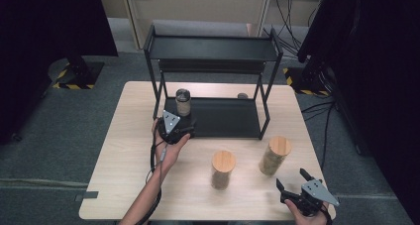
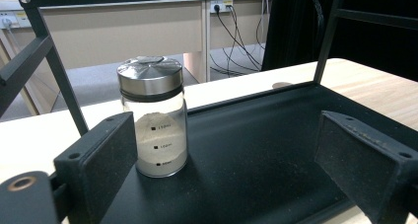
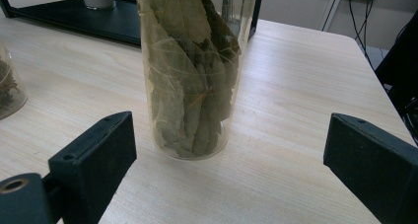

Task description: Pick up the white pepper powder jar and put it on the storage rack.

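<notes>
A glass jar with a metal lid [image 1: 183, 102] [image 2: 154, 118], partly filled with pale powder, stands on the lower shelf of a black rack [image 1: 228, 118] [image 2: 256, 150]. My left gripper [image 1: 173, 128] [image 2: 236, 169] is open just in front of the jar, its left jaw beside the glass without touching. Two wooden-lidded jars stand on the table: a tall one holding bay leaves [image 1: 274, 155] [image 3: 190, 71] and a shorter one [image 1: 222, 169] [image 3: 7, 88]. My right gripper [image 1: 293, 180] [image 3: 231, 169] is open near the table's front right corner, short of the bay-leaf jar.
The rack has an upper shelf [image 1: 213, 49] and thin black posts at its corners. A small round object [image 1: 242, 95] lies behind the lower shelf. The wooden table [image 1: 129, 180] has bare room at its left side and front. Dark stands flank the table.
</notes>
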{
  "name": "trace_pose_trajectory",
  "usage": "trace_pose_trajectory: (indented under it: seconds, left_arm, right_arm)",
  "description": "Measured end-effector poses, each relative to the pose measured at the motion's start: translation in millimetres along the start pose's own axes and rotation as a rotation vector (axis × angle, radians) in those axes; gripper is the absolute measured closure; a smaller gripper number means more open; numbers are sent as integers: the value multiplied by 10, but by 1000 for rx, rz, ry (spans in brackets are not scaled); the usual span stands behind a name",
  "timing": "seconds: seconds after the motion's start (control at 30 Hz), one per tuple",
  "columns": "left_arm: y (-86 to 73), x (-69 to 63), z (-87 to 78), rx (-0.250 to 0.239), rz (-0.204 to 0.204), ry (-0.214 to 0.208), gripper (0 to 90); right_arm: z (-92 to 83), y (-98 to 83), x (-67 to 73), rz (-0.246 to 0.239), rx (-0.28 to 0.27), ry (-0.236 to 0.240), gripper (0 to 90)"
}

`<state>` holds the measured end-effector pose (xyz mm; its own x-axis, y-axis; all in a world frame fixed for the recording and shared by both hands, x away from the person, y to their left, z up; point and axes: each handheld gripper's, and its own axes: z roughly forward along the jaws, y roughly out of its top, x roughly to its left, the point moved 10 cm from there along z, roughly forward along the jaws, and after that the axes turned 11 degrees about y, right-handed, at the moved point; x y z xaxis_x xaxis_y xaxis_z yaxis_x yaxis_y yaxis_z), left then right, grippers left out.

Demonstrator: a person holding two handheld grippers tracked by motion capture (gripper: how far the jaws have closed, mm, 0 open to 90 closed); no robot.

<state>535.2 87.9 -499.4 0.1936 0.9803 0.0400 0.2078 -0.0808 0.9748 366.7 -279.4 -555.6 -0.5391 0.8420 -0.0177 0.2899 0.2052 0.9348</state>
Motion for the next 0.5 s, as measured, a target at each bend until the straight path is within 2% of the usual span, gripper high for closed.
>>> trace_pose_trajectory:
  seconds: [0.5]
  left_arm:
    - [-88,9,-183,-6,-19,-21,84]
  right_arm:
    - [-1,1,0,0,-1,-1,58]
